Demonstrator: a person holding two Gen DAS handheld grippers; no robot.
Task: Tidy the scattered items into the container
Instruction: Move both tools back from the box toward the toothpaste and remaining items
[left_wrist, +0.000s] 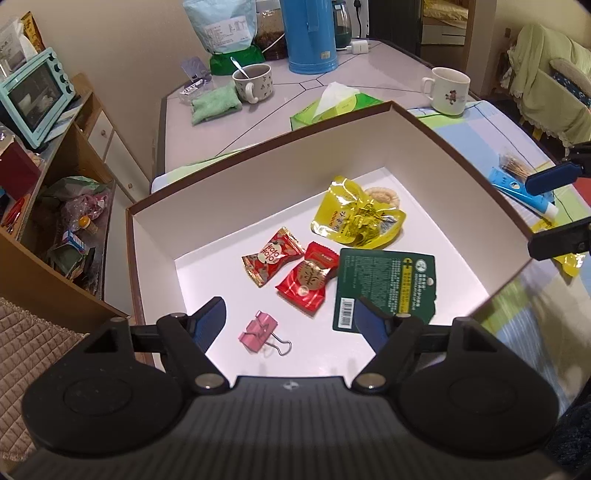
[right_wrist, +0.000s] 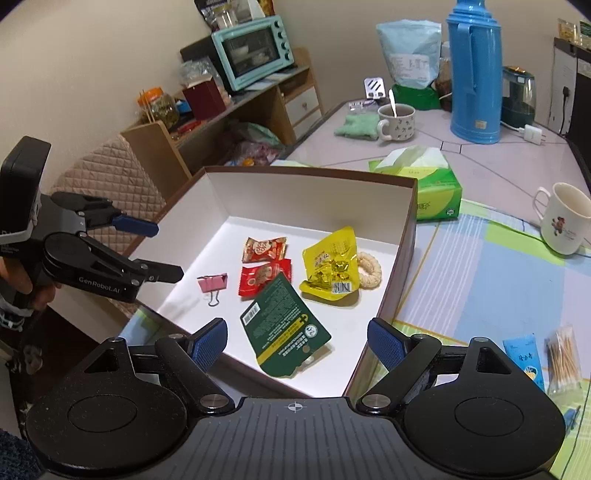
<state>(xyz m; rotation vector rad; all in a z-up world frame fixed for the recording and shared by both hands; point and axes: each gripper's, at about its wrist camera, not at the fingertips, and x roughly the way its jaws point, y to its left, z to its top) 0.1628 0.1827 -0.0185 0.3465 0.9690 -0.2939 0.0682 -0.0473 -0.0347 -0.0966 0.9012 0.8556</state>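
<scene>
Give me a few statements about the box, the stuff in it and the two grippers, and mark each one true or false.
1. The pink binder clip lies inside the brown-rimmed white box. True.
2. The left gripper is shut on the dark green flat packet. False: its fingers are spread open and hold nothing.
3. The blue tube and the clear bag of cotton swabs lie outside the box on the tablecloth. True.
4. The yellow foil snack pouch sits on top of the green tissue pack. False: it lies on the box floor, and the tissue pack stands behind the box.
5. The right gripper is open and empty. True.
</scene>
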